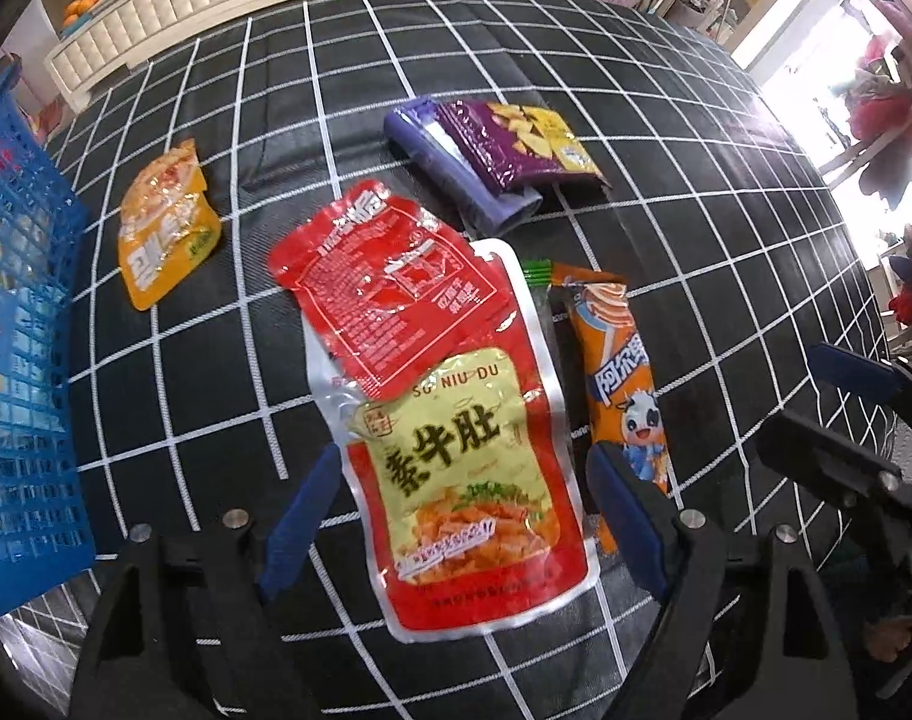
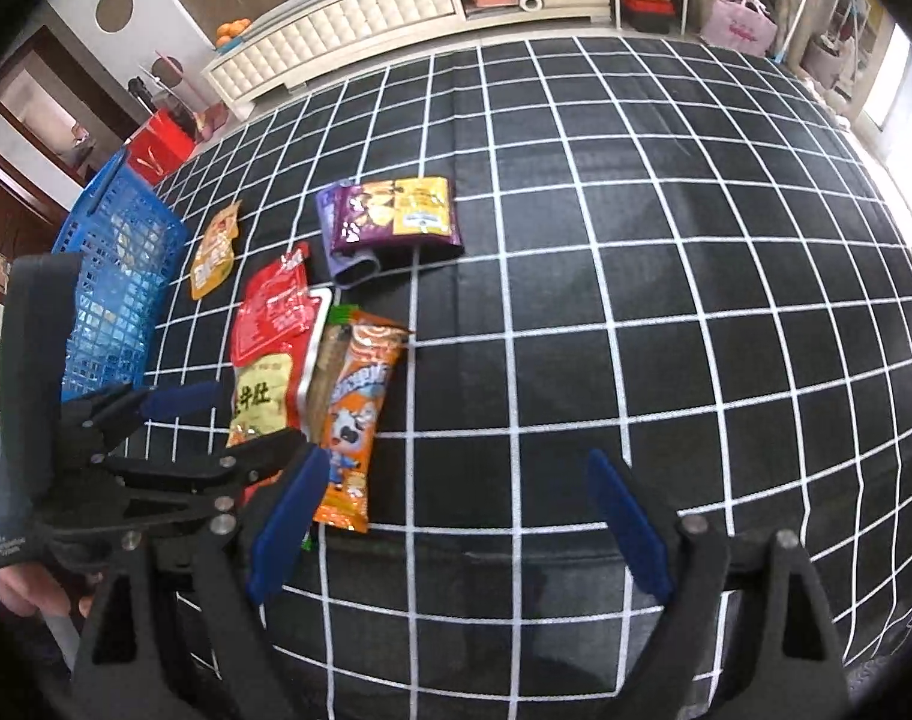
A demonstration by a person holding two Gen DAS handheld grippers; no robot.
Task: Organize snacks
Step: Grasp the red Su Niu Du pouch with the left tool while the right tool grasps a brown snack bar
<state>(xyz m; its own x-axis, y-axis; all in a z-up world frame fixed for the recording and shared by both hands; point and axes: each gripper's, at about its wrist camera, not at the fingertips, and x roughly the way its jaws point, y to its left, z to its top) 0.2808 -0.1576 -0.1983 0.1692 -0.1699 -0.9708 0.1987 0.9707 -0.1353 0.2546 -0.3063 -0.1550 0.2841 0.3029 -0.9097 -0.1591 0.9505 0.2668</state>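
My left claw is wide open and empty over the big red pouch; the small red packet overlapping it may drag along. My right claw is also open and empty.

Large red-and-gold pouch: Latin letters "S. NIU DU" along top of gold panel, first word partly covered; big characters "素牛肚" below.
Orange stick pack: white characters "阿尔" legible, remainder unclear.
Small red pouch: fine print, unreadable.
Yellow pouch: lettering unreadable.
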